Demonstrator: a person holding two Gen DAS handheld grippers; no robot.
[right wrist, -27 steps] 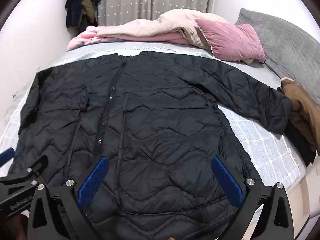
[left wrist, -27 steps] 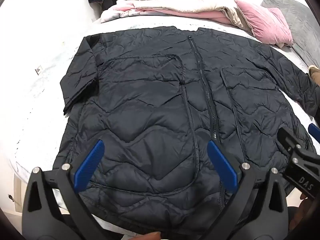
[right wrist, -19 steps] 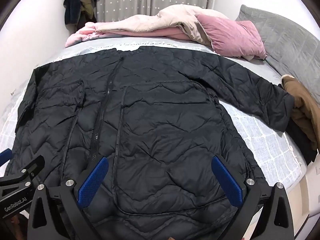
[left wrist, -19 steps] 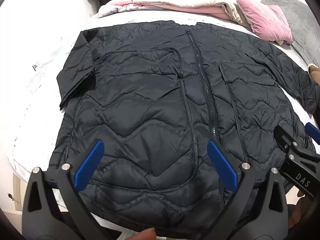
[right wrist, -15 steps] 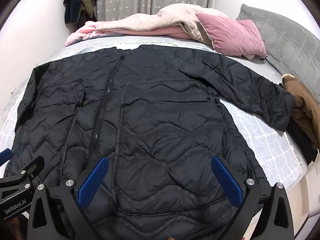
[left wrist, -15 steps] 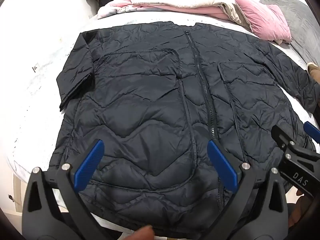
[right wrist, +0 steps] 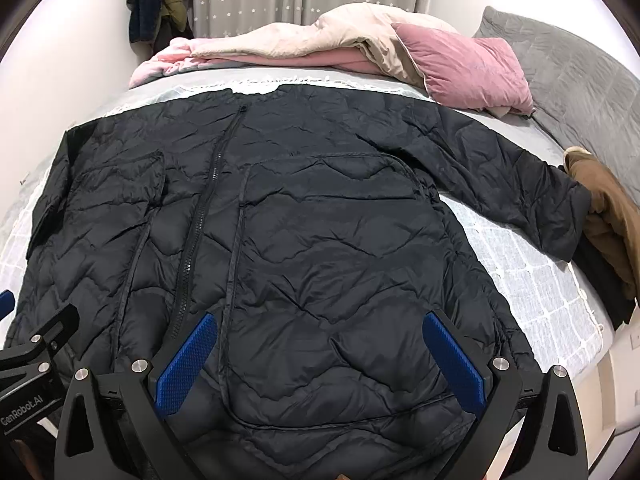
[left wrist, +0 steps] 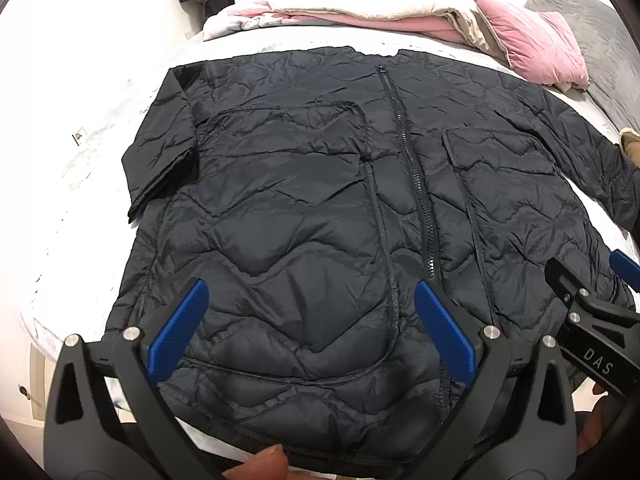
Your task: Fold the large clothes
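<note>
Black quilted puffer jacket: one item, laid front-up and zipped on the bed, hem toward the grippers, collar toward the pile of pink and cream bedding. Zip runs up the middle. One sleeve lies spread toward the brown garment at the bed's edge; the other sleeve rests close along the body.

Handling, as judged: light, soft and puffy, with a slick shell likely to slide; it will compress and spring back, so folds may need pressing down.

Hold points, as judged: hem corners, cuffs or shoulder seams, where stitching gives the pads purchase.

Left gripper: jaws spread wide, empty, above the hem.

Right gripper: likewise wide and empty, alongside.
</note>
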